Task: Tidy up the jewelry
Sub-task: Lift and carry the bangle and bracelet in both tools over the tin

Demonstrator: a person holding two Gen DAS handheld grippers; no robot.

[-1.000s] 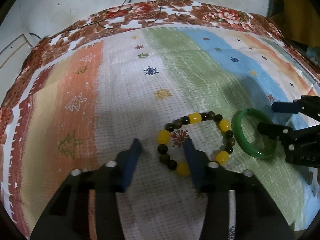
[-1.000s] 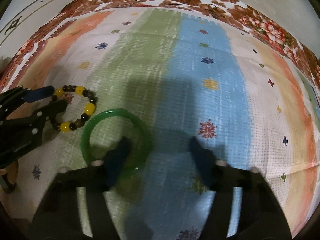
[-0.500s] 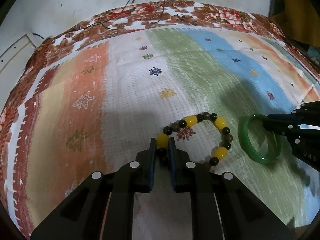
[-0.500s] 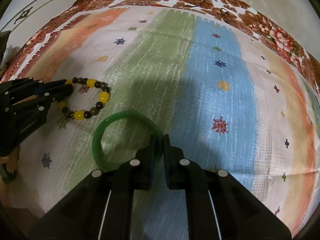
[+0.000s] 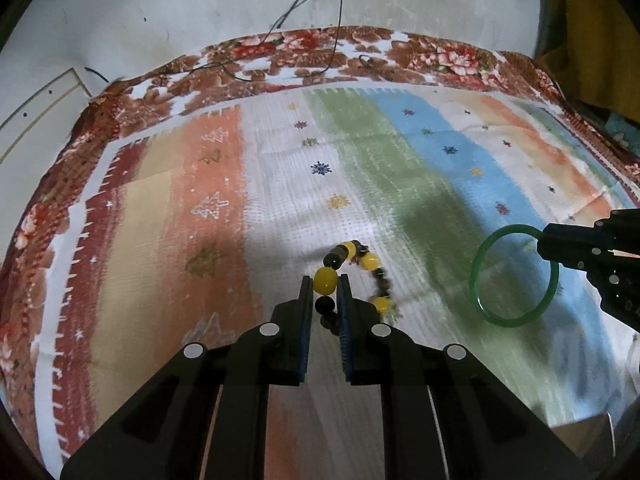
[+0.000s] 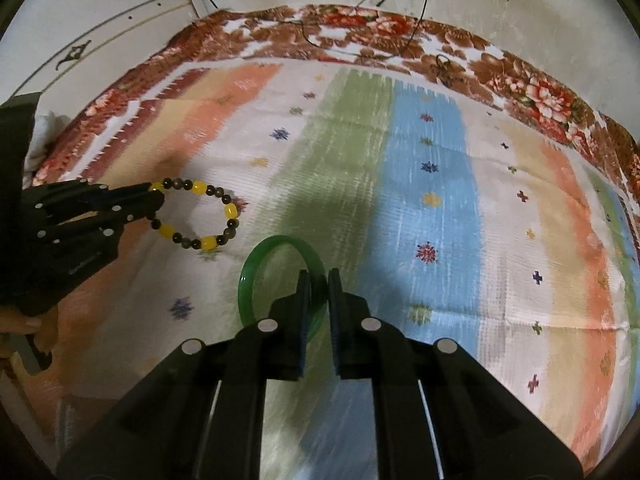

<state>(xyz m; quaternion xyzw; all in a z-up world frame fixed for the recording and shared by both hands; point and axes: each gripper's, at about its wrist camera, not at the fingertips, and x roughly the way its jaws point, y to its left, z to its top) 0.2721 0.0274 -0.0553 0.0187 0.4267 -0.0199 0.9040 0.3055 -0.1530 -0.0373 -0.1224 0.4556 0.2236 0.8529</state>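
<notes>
Lifting looks to be the step in hand: both pieces are gripped and seem to be hanging clear of the cloth, though whether they are fully off it is hard to tell. The left tool [image 5: 324, 292] is sitting nearly closed, its blue pads pinching a yellow bead and a dark bead of the beaded bracelet [image 5: 352, 280], whose free loop is dangling to the right, slightly blurred. The right tool [image 6: 318, 284] is likewise nearly closed, clamping the near rim of the green bangle [image 6: 256, 264], which is standing up on edge ahead of it. Both pieces are hanging over the near middle of the striped cloth [image 6: 428, 128], the bracelet left of the bangle and apart from it. No box or tray is showing, so the next move probably calls for carrying each piece to wherever it belongs without swinging.

The bracelet is looking limp, with yellow beads alternating among dark brownish ones. The bangle is looking rigid, smooth and translucent green, likely slippery in a narrow pinch.
</notes>
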